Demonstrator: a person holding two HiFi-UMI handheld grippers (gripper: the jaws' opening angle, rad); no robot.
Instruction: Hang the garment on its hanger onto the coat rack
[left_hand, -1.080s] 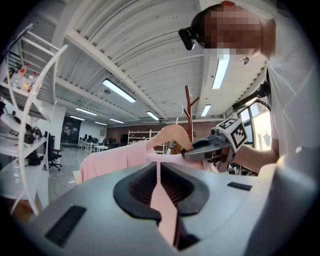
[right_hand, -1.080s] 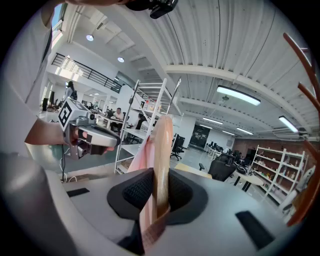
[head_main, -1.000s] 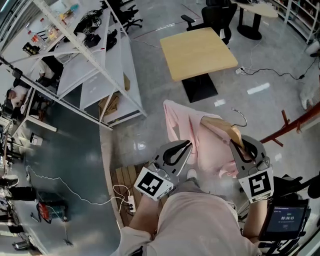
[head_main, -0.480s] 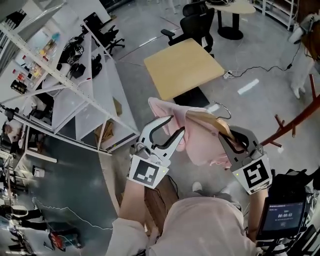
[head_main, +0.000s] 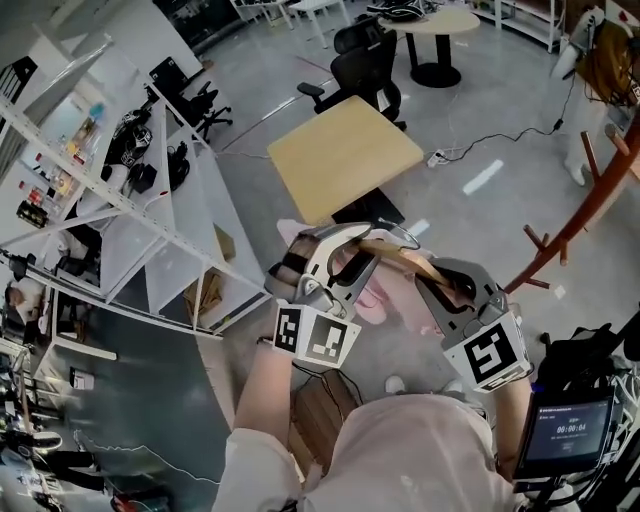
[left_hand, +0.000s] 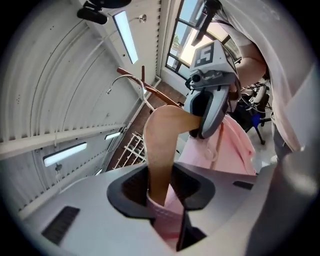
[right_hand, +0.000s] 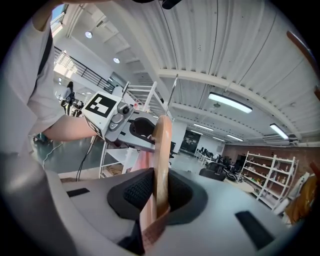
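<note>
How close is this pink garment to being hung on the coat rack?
Done: the pink garment is on its wooden hanger, held up in the air. In hand: the right gripper clamps one hanger arm; the left gripper is closing its jaws around the other. Left: carry it to the coat rack at the right and hook it over a peg.

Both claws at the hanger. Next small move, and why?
Probably let the left claw finish closing on the hanger: its jaws are closing but not yet pressing the wooden arm. The right claw clamps the other end; the coat rack stands rightward.
</note>
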